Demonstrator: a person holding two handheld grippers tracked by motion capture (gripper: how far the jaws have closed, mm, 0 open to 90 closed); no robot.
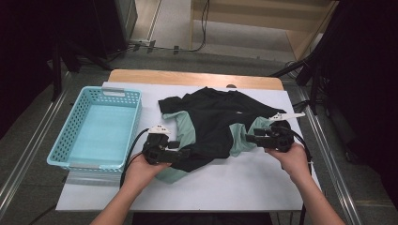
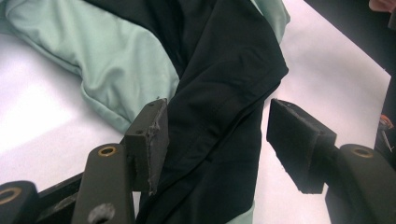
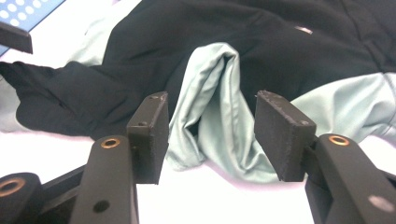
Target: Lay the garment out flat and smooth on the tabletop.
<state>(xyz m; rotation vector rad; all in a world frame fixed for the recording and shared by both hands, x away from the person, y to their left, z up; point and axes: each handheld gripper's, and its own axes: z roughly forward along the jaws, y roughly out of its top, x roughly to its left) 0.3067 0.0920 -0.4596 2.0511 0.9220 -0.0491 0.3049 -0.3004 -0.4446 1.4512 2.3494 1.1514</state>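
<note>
A black-and-mint garment (image 1: 213, 124) is spread mid-worktop (image 1: 244, 183), right of a blue basket (image 1: 98, 126). Left gripper (image 2: 217, 140) is released, astride a black fold. Right gripper (image 3: 210, 135) is released, astride a mint fold.

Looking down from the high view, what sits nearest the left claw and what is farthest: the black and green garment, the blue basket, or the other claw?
1. The black and green garment: right at the left claw, whose jaws stand open around a black fold.
2. The blue basket: just beside it, on the table's left.
3. The right claw: farthest, across the garment on the right.
</note>
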